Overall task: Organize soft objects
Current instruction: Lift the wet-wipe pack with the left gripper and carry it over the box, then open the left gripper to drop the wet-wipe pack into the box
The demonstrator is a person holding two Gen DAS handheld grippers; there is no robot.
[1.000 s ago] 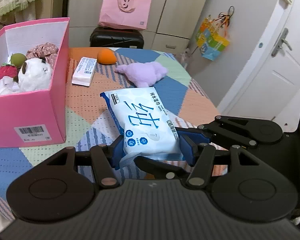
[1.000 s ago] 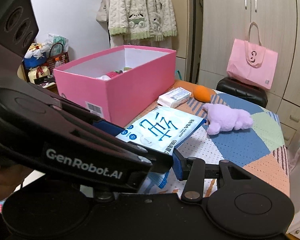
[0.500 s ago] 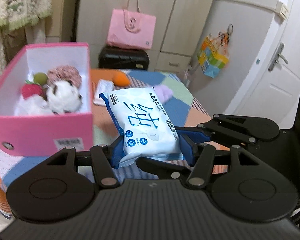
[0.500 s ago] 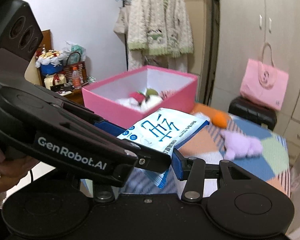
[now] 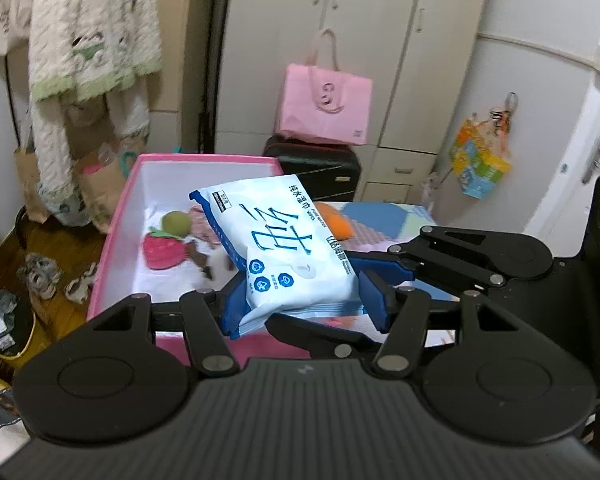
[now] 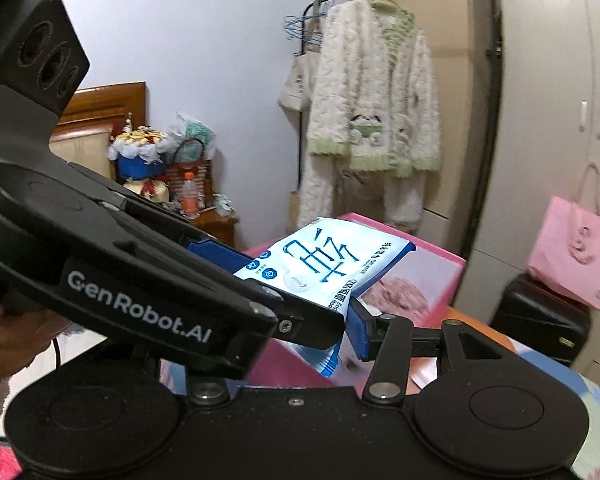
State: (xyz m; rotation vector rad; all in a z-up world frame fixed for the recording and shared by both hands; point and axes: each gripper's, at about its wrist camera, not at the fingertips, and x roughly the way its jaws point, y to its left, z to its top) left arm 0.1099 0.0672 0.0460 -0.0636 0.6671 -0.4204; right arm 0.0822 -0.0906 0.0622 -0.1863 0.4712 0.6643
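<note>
With the left gripper (image 5: 300, 292) clamped on the wipes pack (image 5: 276, 240) above the pink box (image 5: 120, 216) at its eleven o'clock, and the right gripper (image 6: 340, 320) easing open around that pack, lower it gently beside the toys.

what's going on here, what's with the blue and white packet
A person is tidying soft things into a pink box. The wet-wipes packet is up in the air over the box, pinched between both tools: the left hand-held gripper clamps its near end, and the right hand-held gripper has it between its jaws, which are opening. A strawberry plush and a green ball already lie in the box.
</note>
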